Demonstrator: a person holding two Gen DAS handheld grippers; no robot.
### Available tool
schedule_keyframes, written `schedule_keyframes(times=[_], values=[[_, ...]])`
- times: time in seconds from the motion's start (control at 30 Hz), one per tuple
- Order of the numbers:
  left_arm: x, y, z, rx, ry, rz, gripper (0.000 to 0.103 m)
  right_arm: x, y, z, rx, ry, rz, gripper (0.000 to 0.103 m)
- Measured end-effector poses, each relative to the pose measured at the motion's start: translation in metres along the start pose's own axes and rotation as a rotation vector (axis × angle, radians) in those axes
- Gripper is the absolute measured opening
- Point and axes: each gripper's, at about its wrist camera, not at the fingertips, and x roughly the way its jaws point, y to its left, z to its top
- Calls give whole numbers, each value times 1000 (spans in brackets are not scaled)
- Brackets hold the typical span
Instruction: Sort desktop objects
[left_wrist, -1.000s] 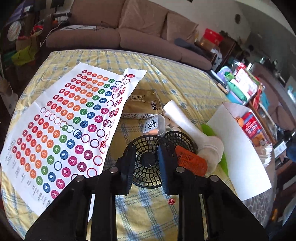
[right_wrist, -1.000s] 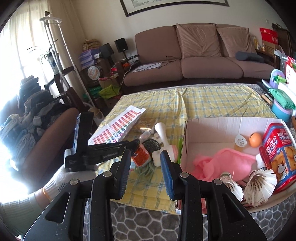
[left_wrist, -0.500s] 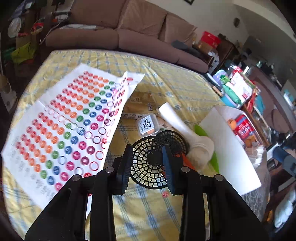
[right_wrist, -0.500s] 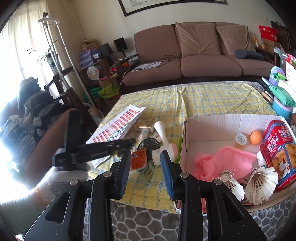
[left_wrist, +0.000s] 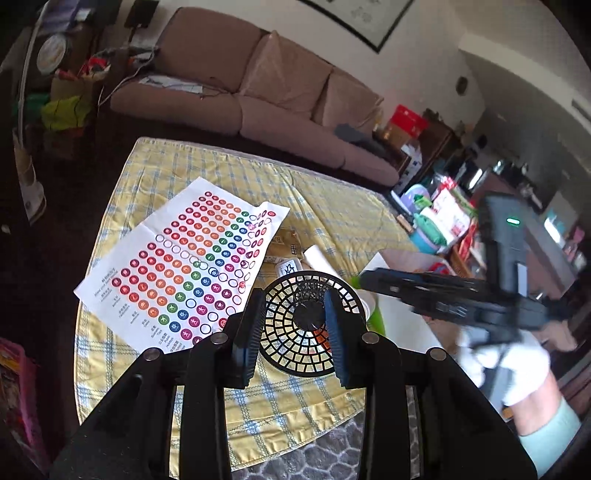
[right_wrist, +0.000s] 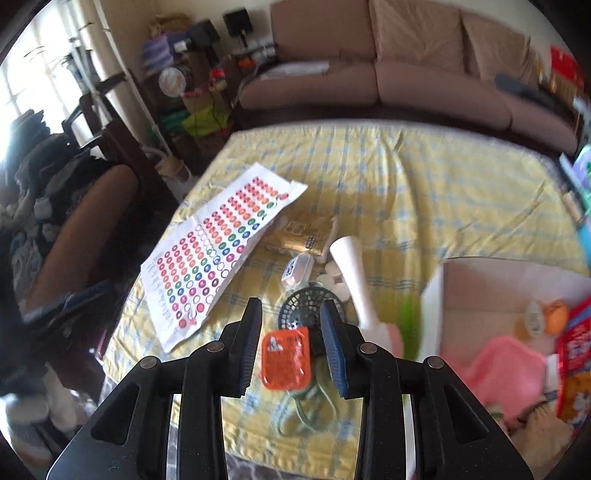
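Our left tongs (left_wrist: 293, 328) grip the black mesh basket (left_wrist: 310, 325) by its hub, lifted above the surface (left_wrist: 332, 218); it could swing loose. Our right tongs (right_wrist: 291, 338) hang open over the orange packet (right_wrist: 285, 357), empty.

**Colours and patterns on the tabletop**

Tablecloth (right_wrist: 424, 192): yellow, blue-and-white check. Sticker sheet (left_wrist: 192, 266): white, rows of red, orange, green, blue and magenta dots, some empty rings. Mesh basket (left_wrist: 291, 343): black grid. Packet (right_wrist: 285, 357): orange-red. Cloth in box (right_wrist: 495, 373): pink. Sofa (right_wrist: 424, 70): brown. Tongs (left_wrist: 293, 334): black, blue pads.
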Motion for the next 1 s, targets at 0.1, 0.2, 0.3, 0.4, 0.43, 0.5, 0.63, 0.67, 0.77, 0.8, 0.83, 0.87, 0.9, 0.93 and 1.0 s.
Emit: schedule_keyframes(times=[0.1,0.2,0.3,0.4,0.43,0.5,0.63,0.67,0.77,0.8,0.83,0.87,0.9,0.93,1.0], values=[[-6,11,4,-31,-10,-15,30,32,-12,18,26,110,19,34],[-12,15,7,-43,-18,-37,30,49,-20,24,20,195,11,34],[-17,17,10,-46,-28,-53,30,56,-22,23,-24,251,-42,34],[-19,19,14,-55,-36,-74,30,64,-26,19,-52,279,-81,33],[-19,18,15,-55,-40,-79,30,67,-28,18,-44,293,-71,38],[-19,16,15,-54,-44,-86,30,70,-25,16,-72,296,-64,45],[-19,12,15,-48,-41,-98,30,76,-15,10,-99,349,-68,50],[-19,11,14,-49,-42,-100,30,75,-10,8,-122,352,-87,48],[-20,11,15,-53,-45,-102,30,66,-2,6,-163,325,-113,33],[-20,12,15,-55,-46,-103,30,60,-1,6,-145,309,-105,24],[-21,11,15,-55,-47,-103,30,53,0,7,-127,297,-79,15],[-20,12,15,-55,-48,-102,30,44,3,7,-112,286,-37,12],[-20,12,15,-55,-49,-102,30,38,7,6,-110,284,-11,12],[-20,12,16,-56,-49,-102,30,34,15,4,-121,288,17,12],[-20,12,16,-55,-50,-103,30,33,36,-4,-143,315,72,13]])
